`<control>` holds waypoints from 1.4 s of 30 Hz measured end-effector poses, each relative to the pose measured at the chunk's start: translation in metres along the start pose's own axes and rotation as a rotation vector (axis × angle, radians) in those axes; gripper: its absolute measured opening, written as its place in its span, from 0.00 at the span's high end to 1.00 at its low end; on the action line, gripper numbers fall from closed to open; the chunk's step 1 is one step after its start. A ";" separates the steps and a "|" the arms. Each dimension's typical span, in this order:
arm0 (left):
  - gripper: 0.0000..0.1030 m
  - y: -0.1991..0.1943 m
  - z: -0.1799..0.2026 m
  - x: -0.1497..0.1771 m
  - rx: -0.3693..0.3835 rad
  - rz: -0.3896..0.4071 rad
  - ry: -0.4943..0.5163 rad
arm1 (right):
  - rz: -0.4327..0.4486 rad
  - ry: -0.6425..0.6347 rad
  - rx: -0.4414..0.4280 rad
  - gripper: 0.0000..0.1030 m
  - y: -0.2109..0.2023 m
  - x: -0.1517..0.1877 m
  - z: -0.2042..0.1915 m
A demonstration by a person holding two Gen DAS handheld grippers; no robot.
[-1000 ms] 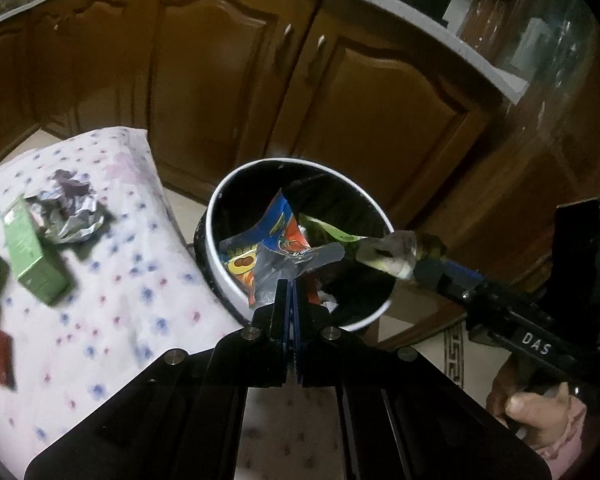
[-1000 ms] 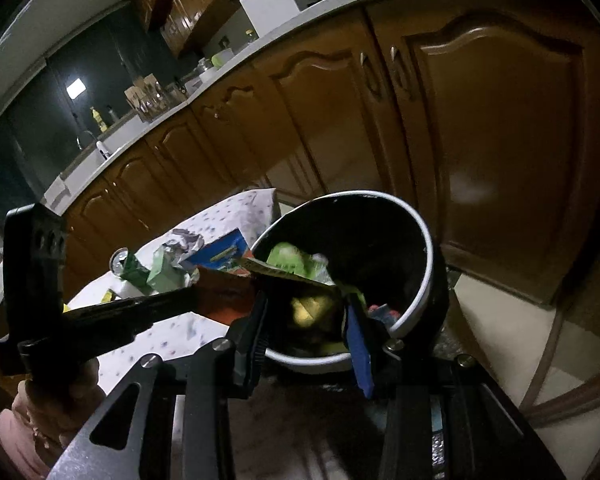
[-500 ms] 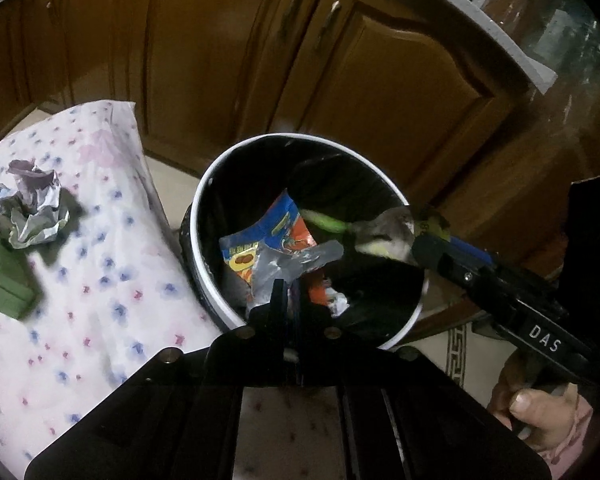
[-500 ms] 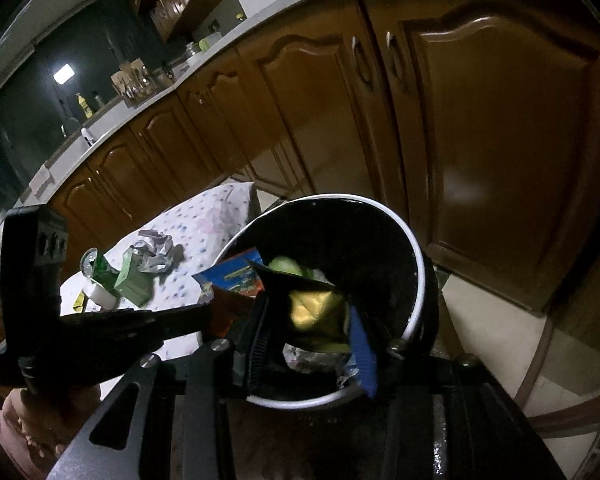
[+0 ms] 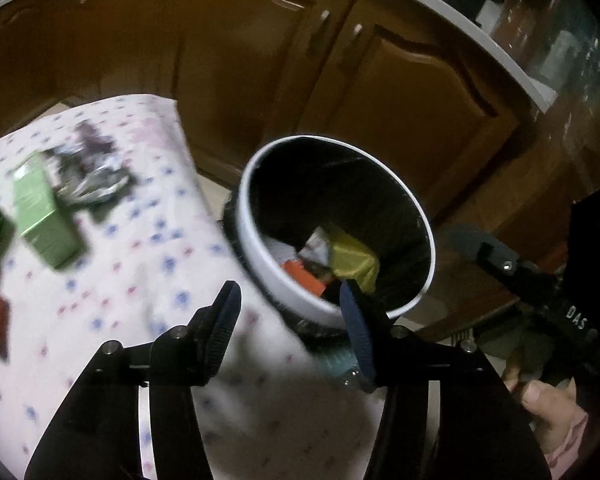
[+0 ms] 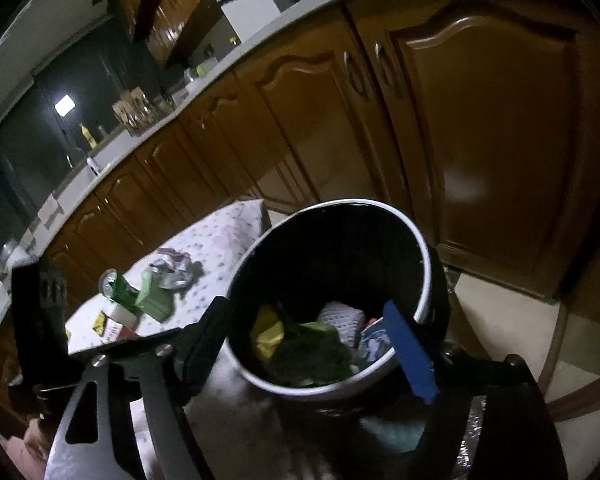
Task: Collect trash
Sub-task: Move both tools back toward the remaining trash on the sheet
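Both tools, left (image 5: 288,320) and right (image 6: 308,344), are opening, empty; the crumpled silver foil wad (image 5: 90,178), probably light and crushable, suits a pinch across its middle.

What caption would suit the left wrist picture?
Left gripper, jaws opening and empty, above the trash bin of wrappers, beside a flowered cloth bearing a green box.

Both tongs, left (image 5: 290,320) and right (image 6: 304,344), are opening, empty; their crumpled wrappers (image 6: 300,340) apparently dropped into the white-rimmed black bin (image 5: 260,256).
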State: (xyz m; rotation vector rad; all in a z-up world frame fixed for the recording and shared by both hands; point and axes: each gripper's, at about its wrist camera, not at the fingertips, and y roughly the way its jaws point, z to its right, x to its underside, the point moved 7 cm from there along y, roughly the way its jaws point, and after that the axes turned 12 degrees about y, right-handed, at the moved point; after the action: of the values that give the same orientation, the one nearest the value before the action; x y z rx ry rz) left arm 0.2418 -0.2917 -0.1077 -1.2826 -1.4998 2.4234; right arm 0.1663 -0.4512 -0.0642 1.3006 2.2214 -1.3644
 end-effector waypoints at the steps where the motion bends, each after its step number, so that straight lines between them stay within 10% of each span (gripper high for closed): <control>1: 0.50 -0.005 -0.003 0.004 -0.007 0.008 -0.009 | 0.006 0.006 -0.009 0.22 -0.003 0.003 -0.003; 42: 0.50 -0.138 -0.184 0.133 -0.272 0.111 -0.369 | -0.221 -0.141 -0.180 0.13 0.058 0.138 -0.148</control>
State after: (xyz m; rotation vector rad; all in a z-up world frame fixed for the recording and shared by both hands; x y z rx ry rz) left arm 0.2194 -0.0276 -0.1247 -1.0119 -1.9558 2.7190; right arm 0.1664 -0.2433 -0.0996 0.8932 2.3810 -1.2468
